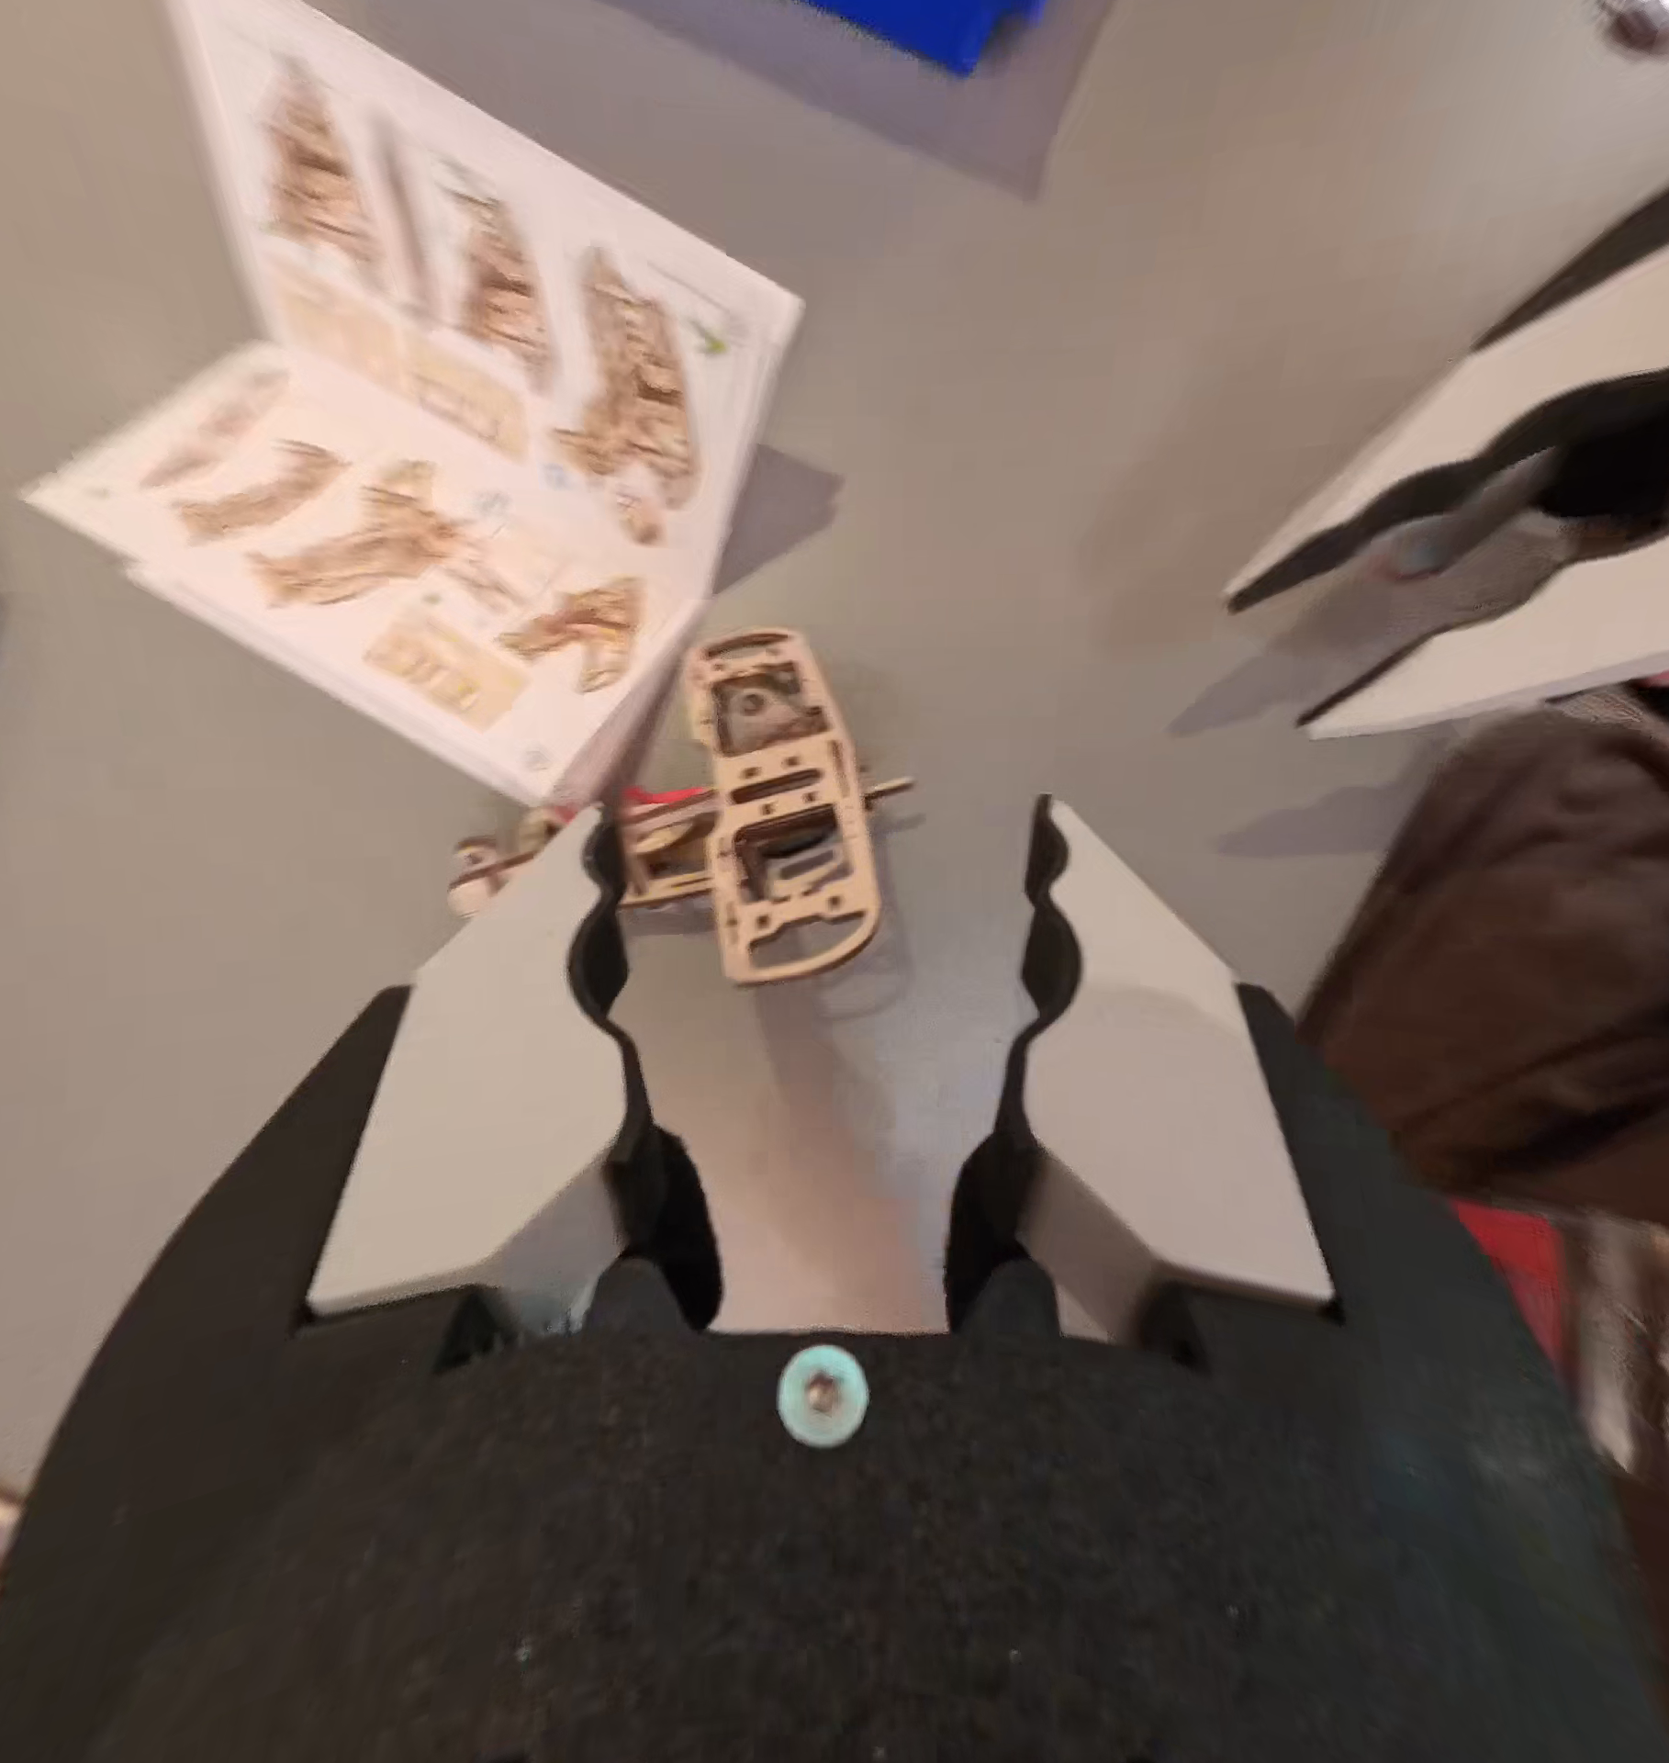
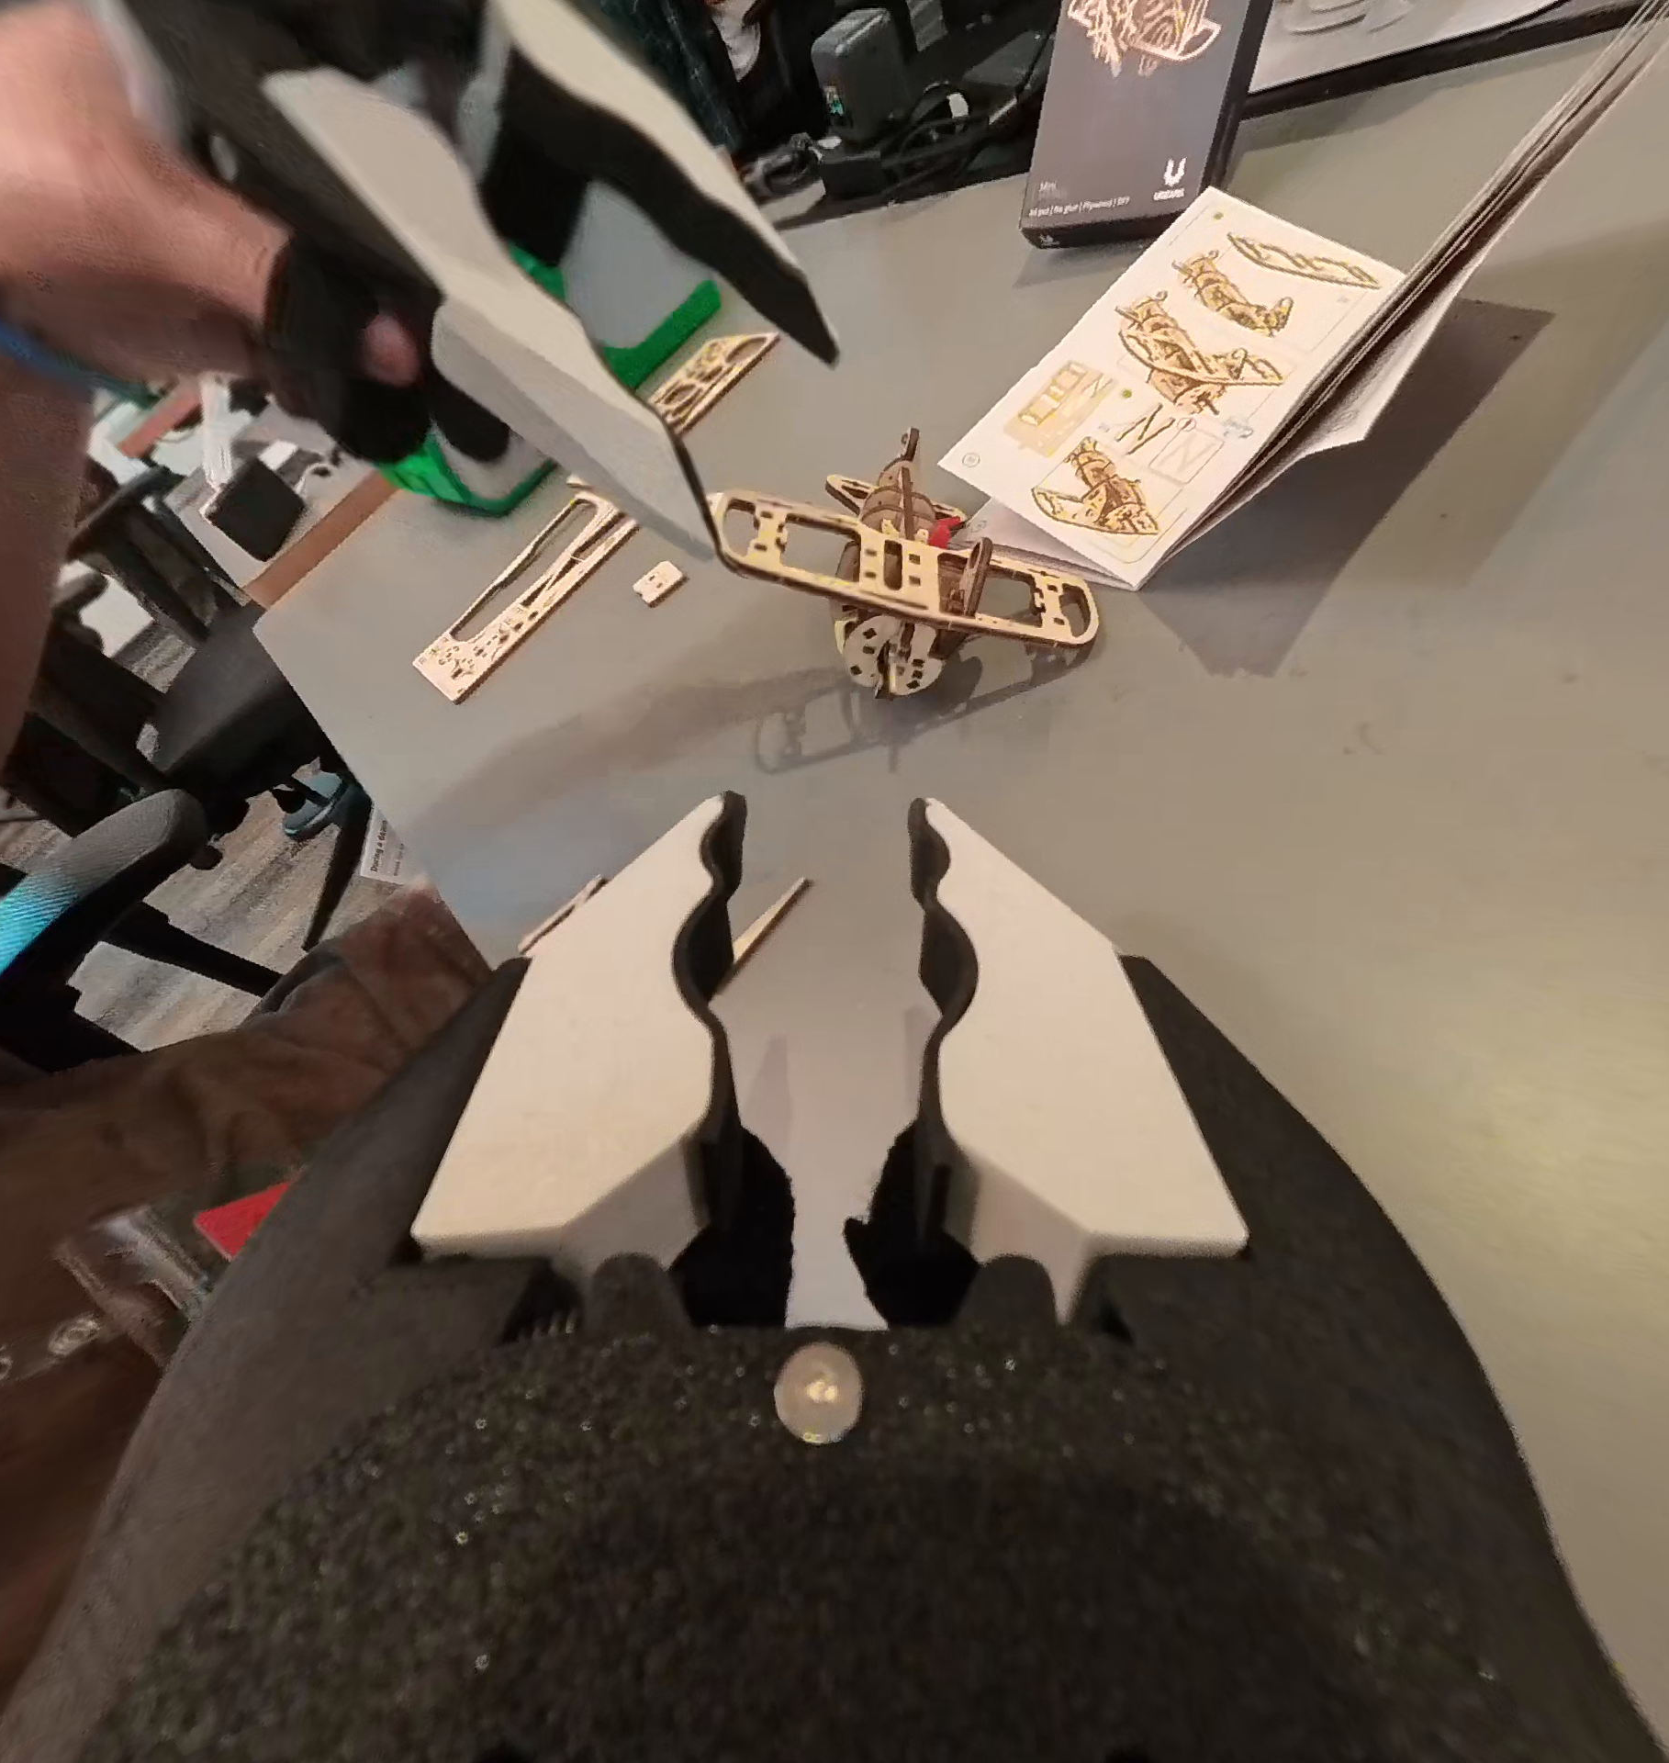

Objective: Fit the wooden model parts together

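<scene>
Left gripper [image 1: 816, 811] jaws wide, empty, wooden plane model [image 1: 773, 811] just ahead between tips; right gripper [image 2: 823, 811] jaws part-open, empty.

left gripper [image 1: 816, 840] spread, right gripper [image 2: 826, 820] parted — empty

- The pale, laser-cut plywood model plane [image 2: 907, 577], part-built, sits on my grey table, its long slotted wing tilted across a rounded body with a small red bit by it.
- 1 long flat cut-out wooden sheet [image 2: 516, 611] lies apart to its left.
- 1 tiny square wooden piece [image 2: 660, 581] lies between them.
</scene>
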Available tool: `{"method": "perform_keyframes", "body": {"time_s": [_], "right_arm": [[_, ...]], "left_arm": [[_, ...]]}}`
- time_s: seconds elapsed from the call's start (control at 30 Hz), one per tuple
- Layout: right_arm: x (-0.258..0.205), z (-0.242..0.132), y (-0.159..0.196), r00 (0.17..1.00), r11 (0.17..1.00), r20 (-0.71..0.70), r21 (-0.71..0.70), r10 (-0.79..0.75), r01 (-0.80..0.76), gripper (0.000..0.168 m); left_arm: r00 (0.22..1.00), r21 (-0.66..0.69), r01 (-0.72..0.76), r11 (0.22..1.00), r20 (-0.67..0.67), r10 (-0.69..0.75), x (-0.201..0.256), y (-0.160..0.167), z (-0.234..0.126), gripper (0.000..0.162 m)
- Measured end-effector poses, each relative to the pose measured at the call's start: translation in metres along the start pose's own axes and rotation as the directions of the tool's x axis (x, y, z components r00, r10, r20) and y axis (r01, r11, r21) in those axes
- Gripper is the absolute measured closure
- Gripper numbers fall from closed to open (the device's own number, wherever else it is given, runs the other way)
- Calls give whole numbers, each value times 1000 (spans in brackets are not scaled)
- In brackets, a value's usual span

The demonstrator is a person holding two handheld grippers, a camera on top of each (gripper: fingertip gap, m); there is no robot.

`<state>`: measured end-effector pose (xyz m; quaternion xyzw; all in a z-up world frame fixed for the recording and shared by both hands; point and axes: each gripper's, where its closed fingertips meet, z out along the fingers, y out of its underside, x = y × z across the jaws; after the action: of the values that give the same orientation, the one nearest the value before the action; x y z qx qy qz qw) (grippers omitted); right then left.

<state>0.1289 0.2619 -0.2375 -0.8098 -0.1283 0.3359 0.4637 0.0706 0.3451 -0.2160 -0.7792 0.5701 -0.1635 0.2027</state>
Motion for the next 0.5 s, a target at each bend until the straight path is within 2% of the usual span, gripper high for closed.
{"method": "perform_keyframes", "body": {"time_s": [0.03,0.1,0.17,0.2,0.23,0.4,0.5], "right_arm": [[0,1,0,1000,1000,3,-2,6,-6,135],[-1,0,0,1000,1000,15,-3,17,-17,135],[-4,-1,-1,1000,1000,17,5,11,-12,135],[-4,-2,-2,1000,1000,15,8,6,-6,135],[-4,-2,-2,1000,1000,12,7,2,-2,135],[-1,-5,-2,1000,1000,17,7,20,-20,135],[-3,-6,-3,999,1000,26,10,25,-26,135]], "left_arm": [[998,-102,4,995,-68,-11,3,0,6,76],[999,-320,12,947,-39,-26,-17,3,13,80],[1000,-437,-22,899,-20,15,-29,0,14,89],[1000,-493,-12,870,-2,13,-33,2,15,87],[1000,-534,-11,846,-22,-1,-29,6,18,83],[995,-625,9,781,-75,-71,-11,26,40,85],[995,-656,16,755,-66,-78,-8,40,45,96]]}}
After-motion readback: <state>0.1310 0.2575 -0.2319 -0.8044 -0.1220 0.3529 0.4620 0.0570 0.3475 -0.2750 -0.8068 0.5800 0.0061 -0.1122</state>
